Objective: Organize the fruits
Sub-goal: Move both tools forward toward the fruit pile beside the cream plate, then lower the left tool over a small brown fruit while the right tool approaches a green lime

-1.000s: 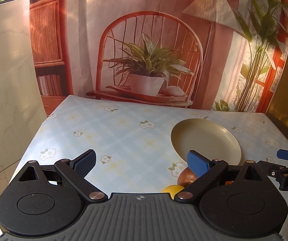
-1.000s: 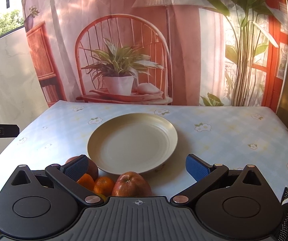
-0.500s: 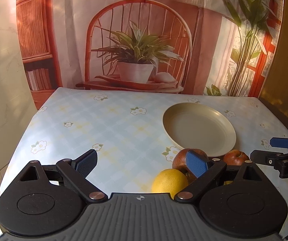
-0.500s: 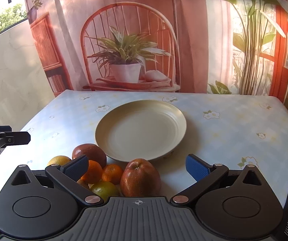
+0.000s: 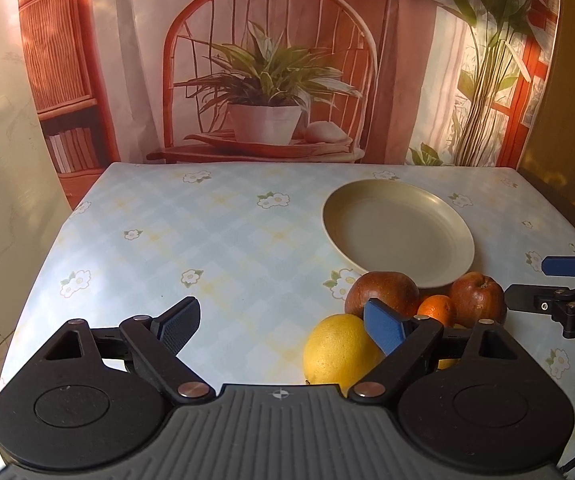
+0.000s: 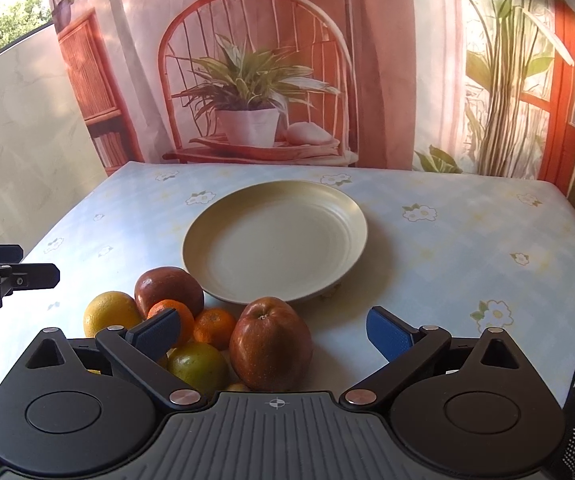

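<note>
Left claw [image 5: 283,328]: mine, spread wide, grasping nothing, above the table [image 5: 207,240].
Right claw [image 6: 275,330]: mine, spread wide, grasping nothing; red apple [image 6: 269,342] between its fingers.
Fruit: second apple [image 6: 167,288], lemon [image 6: 109,314], two oranges [image 6: 213,322], green citrus [image 6: 197,364], clustered just beside the plate [image 6: 275,240].
Plate: bare, mid-table.

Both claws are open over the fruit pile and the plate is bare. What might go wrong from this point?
1. The fruits touch in a tight heap, so closing the right claw on the near apple may nudge the oranges and set them rolling.
2. The left claw sits off to the side of the lemon; one finger could push it away.
3. The plate is shallow; round fruit may roll off.
</note>
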Demonstrator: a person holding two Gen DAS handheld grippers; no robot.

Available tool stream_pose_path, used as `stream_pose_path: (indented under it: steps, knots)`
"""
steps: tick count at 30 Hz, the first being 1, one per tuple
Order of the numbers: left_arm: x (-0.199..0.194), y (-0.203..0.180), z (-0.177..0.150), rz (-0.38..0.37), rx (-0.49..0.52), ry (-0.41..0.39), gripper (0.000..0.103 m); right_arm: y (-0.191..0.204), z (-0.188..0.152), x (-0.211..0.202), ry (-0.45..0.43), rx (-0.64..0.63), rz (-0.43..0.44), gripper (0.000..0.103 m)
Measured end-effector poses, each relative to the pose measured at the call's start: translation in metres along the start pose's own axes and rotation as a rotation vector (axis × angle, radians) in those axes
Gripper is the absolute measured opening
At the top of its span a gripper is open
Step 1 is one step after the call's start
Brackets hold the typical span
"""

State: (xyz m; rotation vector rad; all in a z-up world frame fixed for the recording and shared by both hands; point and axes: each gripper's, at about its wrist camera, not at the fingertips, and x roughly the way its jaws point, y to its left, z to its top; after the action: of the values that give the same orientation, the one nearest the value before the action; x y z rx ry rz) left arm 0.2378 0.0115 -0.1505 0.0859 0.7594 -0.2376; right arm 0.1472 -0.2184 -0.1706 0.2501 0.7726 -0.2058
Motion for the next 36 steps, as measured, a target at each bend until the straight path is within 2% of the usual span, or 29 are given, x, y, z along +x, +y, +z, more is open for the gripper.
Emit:
stream_pose_path:
  steps: [4, 10, 15, 19, 23, 27, 32, 36]
  knots:
    - [-0.003, 0.001, -0.002, -0.027, -0.022, 0.020, 0.088, 0.001, 0.000, -0.001, 0.008, 0.000, -0.006, 0.099]
    - [-0.008, -0.004, -0.011, -0.057, -0.025, 0.054, 0.088, 0.004, -0.006, -0.005, 0.024, 0.028, 0.034, 0.099]
    - [-0.014, -0.010, -0.017, -0.071, -0.008, 0.034, 0.088, 0.007, -0.013, -0.009, 0.049, 0.036, 0.052, 0.097]
    - [-0.017, -0.015, -0.019, -0.054, 0.007, 0.012, 0.088, 0.010, -0.019, -0.013, 0.055, 0.030, 0.052, 0.084]
    - [-0.021, -0.015, -0.021, -0.068, -0.003, -0.002, 0.088, 0.014, -0.026, -0.014, 0.071, 0.015, 0.061, 0.075]
    - [-0.020, -0.018, -0.022, -0.070, -0.001, 0.011, 0.088, 0.020, -0.032, -0.011, 0.099, -0.004, 0.080, 0.059]
    - [-0.017, -0.019, -0.022, -0.058, 0.003, 0.036, 0.088, 0.025, -0.036, -0.008, 0.138, 0.002, 0.132, 0.055]
    - [-0.018, -0.020, -0.021, -0.075, 0.018, 0.039, 0.088, 0.032, -0.039, -0.002, 0.163, -0.028, 0.131, 0.053]
